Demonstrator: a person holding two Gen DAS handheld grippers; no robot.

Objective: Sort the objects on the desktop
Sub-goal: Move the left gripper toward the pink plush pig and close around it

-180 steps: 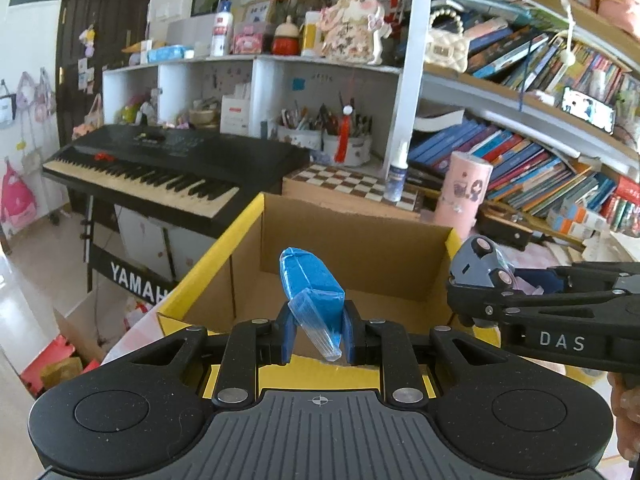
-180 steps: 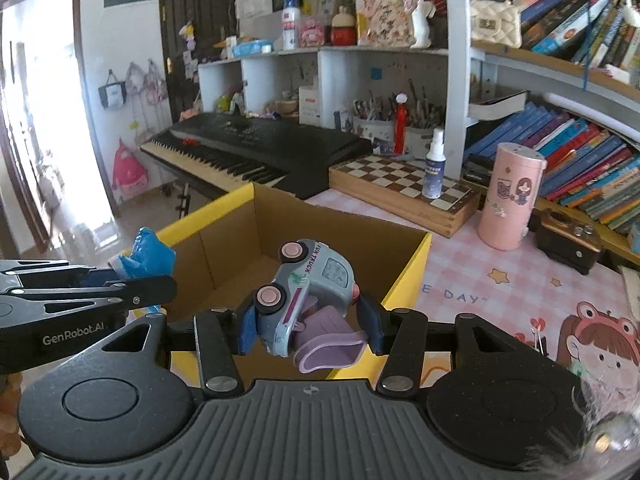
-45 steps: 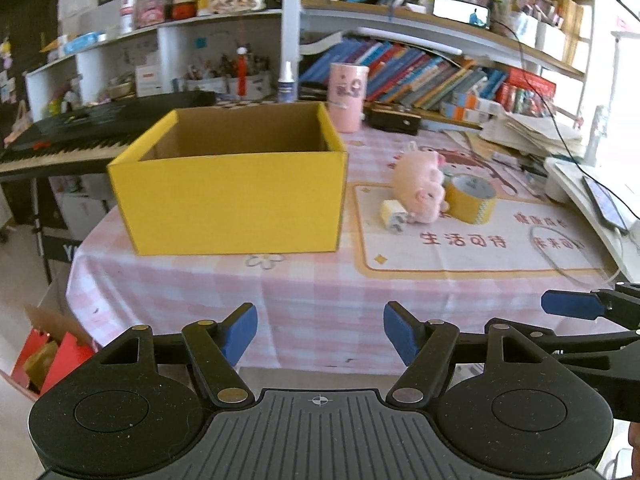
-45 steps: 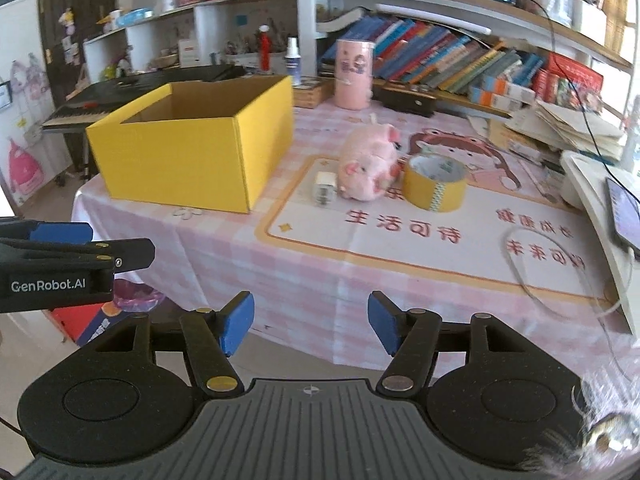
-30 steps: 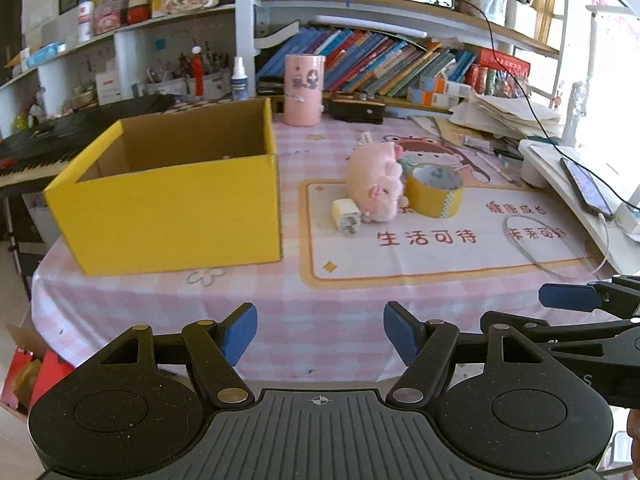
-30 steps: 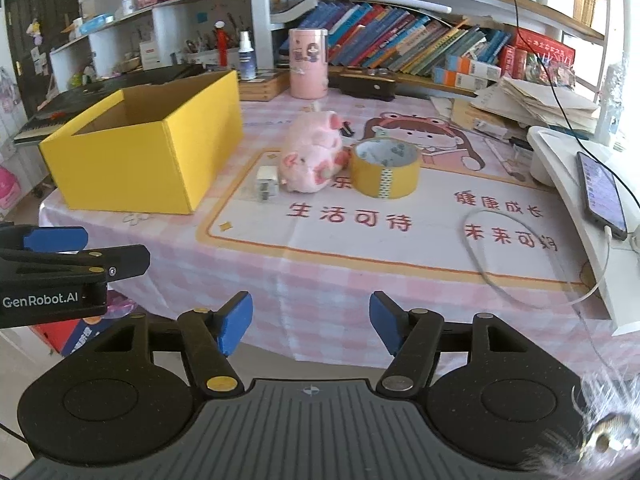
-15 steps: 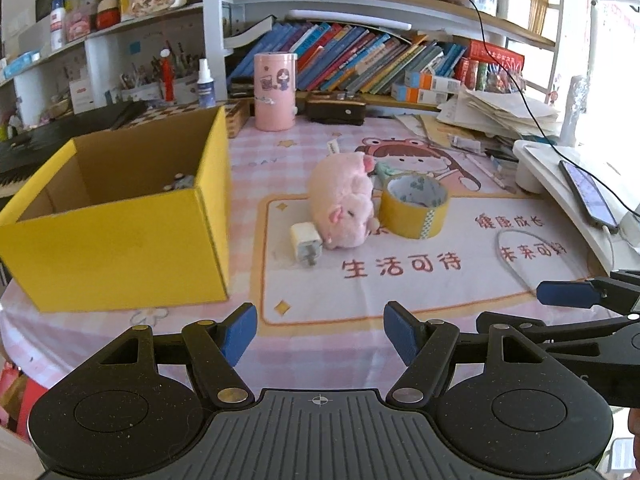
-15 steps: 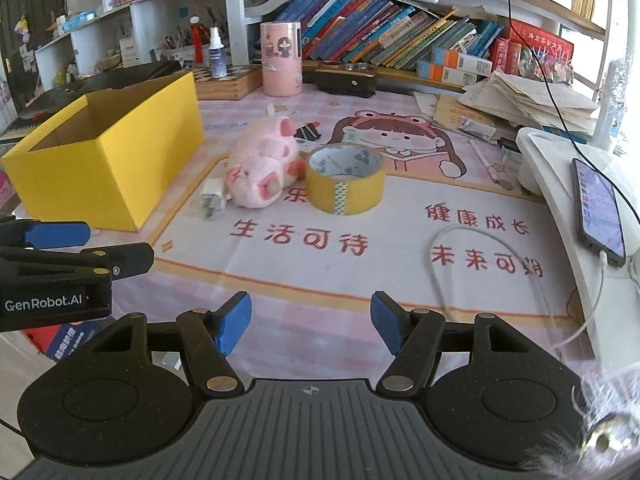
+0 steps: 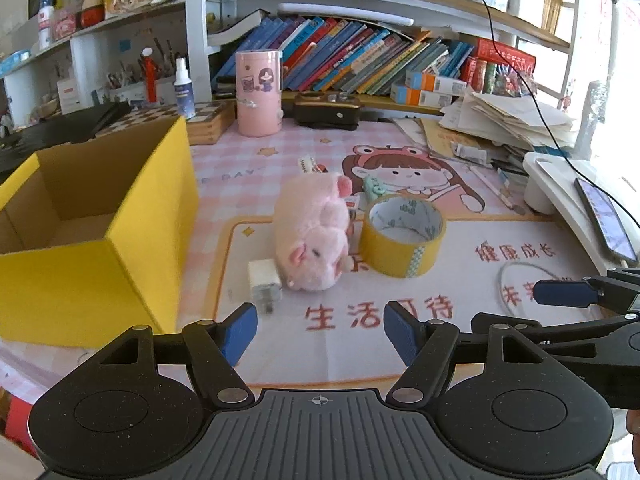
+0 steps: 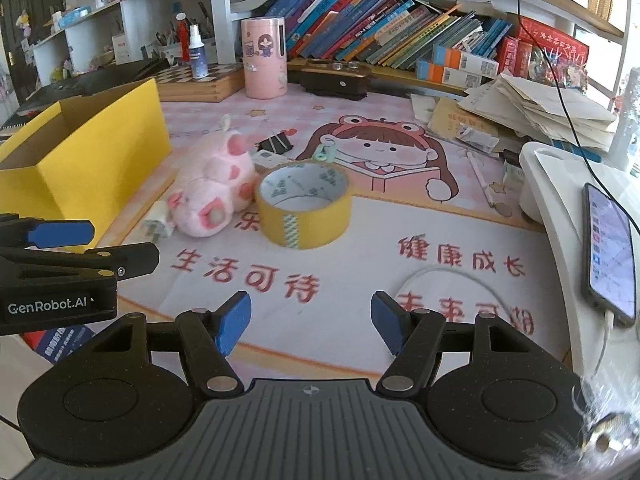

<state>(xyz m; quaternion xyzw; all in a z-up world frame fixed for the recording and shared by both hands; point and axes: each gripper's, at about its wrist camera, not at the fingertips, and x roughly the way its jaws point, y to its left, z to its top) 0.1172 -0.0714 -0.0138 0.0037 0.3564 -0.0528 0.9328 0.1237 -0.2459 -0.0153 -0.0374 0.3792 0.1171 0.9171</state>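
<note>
Cluttered study corner: a table under a pink checked cloth [image 9: 248, 168] with a cartoon desk mat [image 9: 460, 292] laid over it, and a bookshelf [image 10: 380, 36] full of leaning books behind.

Task items sit near mid-mat. A pink plush pig [image 9: 314, 236] lies on its side. A roll of yellow tape [image 9: 402, 234] stands flat on the mat just beside it, on the pig's right in my left view; I cannot tell whether they touch. A white charger plug [image 9: 262, 282] lies against the pig's near-left side. Behind the pig I see a black binder clip [image 10: 276, 143] and a small green clip [image 10: 325, 154], both small in frame.

The yellow cardboard box [image 9: 100, 240] stands open-topped at the left of the mat, apart from the pig. From here its visible floor looks bare, but most of the inside is hidden.

Left gripper [image 9: 320, 334]: blue fingers spread wide, nothing between them, hanging above the near mat edge. Right gripper [image 10: 310, 322]: fingers likewise parted and empty, above the mat's printed characters.

Further out: a pink canister [image 9: 259, 94] and spray bottle [image 9: 184, 90] toward the back, a white cable loop [image 10: 448, 280] on the mat, and a phone [image 10: 610, 256] on a white stand at far right.
</note>
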